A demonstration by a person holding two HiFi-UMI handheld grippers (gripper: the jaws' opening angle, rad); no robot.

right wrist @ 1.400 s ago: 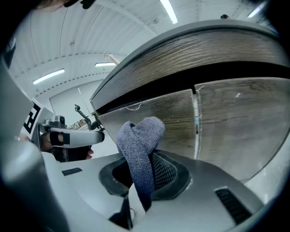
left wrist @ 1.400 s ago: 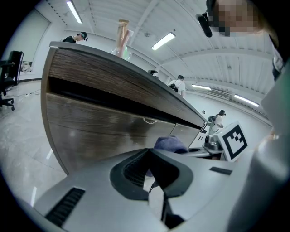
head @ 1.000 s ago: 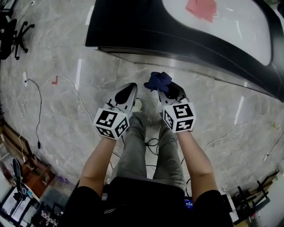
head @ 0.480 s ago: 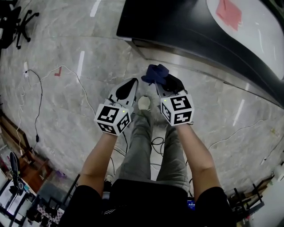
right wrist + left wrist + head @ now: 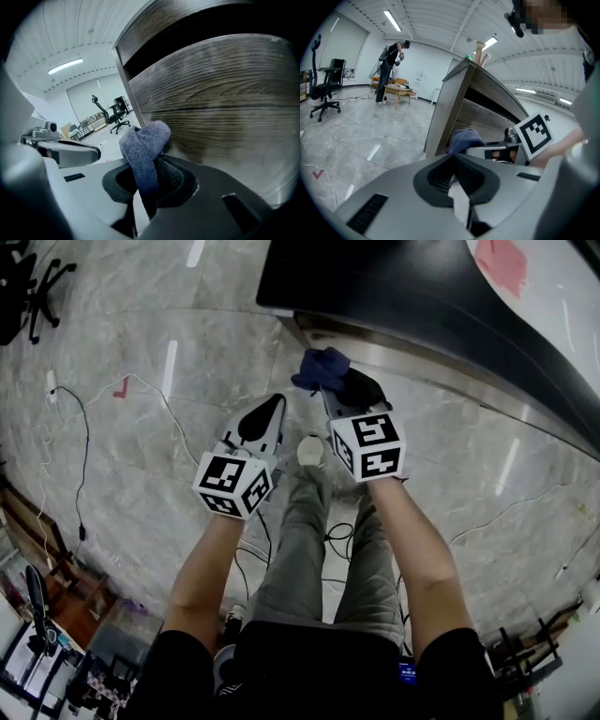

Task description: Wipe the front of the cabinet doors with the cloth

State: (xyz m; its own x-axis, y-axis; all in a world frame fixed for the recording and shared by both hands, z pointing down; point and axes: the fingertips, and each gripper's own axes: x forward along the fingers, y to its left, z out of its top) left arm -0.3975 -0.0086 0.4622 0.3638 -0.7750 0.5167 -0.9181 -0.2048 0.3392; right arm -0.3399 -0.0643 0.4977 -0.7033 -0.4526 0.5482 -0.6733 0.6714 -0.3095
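Note:
My right gripper (image 5: 330, 393) is shut on a bunched blue cloth (image 5: 319, 367), which sticks out past its jaws. In the right gripper view the blue cloth (image 5: 144, 149) is close to the dark wood-grain cabinet front (image 5: 225, 112), near its left corner; I cannot tell whether it touches. My left gripper (image 5: 265, 420) hangs beside it, lower and to the left, shut with nothing between its jaws. The left gripper view shows the blue cloth (image 5: 464, 138) and the right gripper's marker cube (image 5: 533, 134) ahead of the cabinet (image 5: 454, 108).
The black counter top (image 5: 394, 287) with a white inlay and a red sheet (image 5: 500, 261) runs across the upper right. Cables (image 5: 89, 446) trail over the marble floor. An office chair (image 5: 28, 287) stands at far left. A person (image 5: 389, 70) stands in the distance.
Both grippers have moved forward, toward the cabinet's corner. The blue cloth now sits right by the cabinet's base edge in the head view. The right gripper's hold is unchanged.

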